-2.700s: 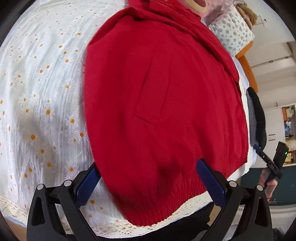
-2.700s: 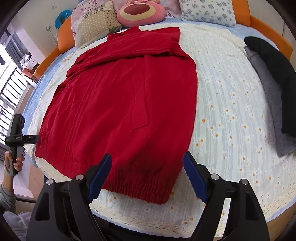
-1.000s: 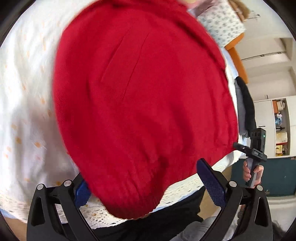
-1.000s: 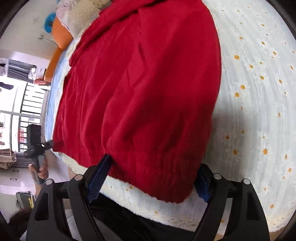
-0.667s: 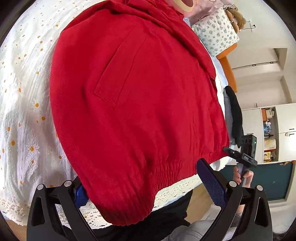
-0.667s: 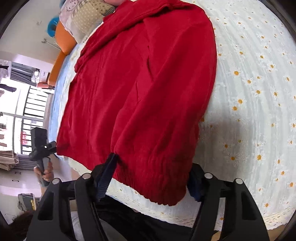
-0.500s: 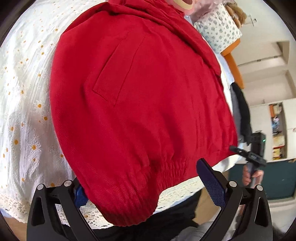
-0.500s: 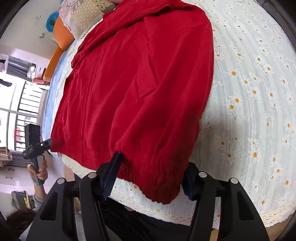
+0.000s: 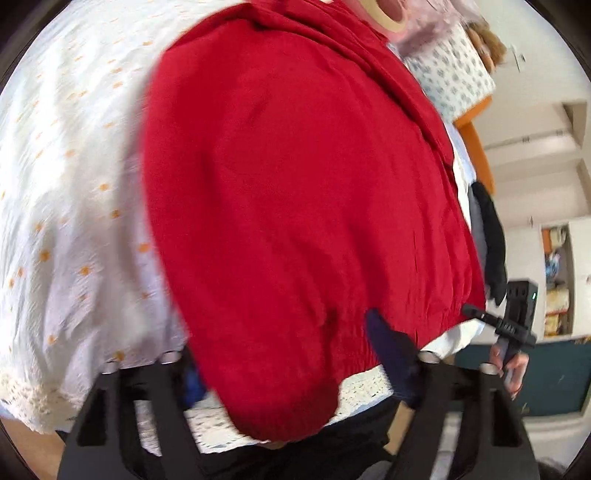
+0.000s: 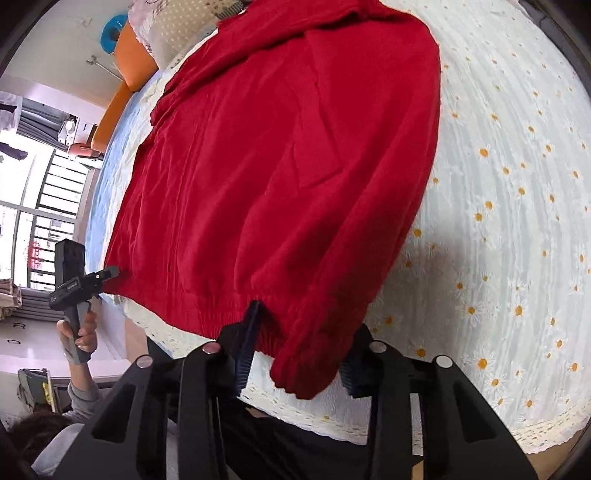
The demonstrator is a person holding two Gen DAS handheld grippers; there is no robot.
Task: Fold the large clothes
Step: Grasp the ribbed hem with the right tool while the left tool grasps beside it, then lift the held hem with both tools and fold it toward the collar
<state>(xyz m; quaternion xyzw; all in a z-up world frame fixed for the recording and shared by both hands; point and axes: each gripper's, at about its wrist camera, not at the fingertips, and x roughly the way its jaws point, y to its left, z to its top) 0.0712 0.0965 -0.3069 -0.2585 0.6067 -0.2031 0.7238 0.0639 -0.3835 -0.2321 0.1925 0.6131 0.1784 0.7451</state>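
A large red knitted sweater (image 9: 295, 192) lies flat on a white daisy-print bedspread (image 9: 66, 206); it also shows in the right wrist view (image 10: 280, 162). My left gripper (image 9: 284, 365) straddles the sweater's left hem corner, jaws partly closed around the ribbed hem; the left finger is mostly hidden under cloth. My right gripper (image 10: 299, 350) straddles the right hem corner, jaws narrowed around the ribbed band. Each gripper shows in the other's view: the right one (image 9: 513, 317), the left one (image 10: 77, 280).
Pillows and a pink plush toy (image 9: 391, 18) lie at the head of the bed. Dark grey and black garments (image 9: 487, 236) lie on the bed's right side. An orange bed frame (image 10: 122, 70), a window (image 10: 37, 206) and cupboards (image 9: 557, 280) surround the bed.
Both grippers have moved in onto the sweater's hem corners and their jaws have narrowed around the ribbed band. The left wrist view is blurred from motion.
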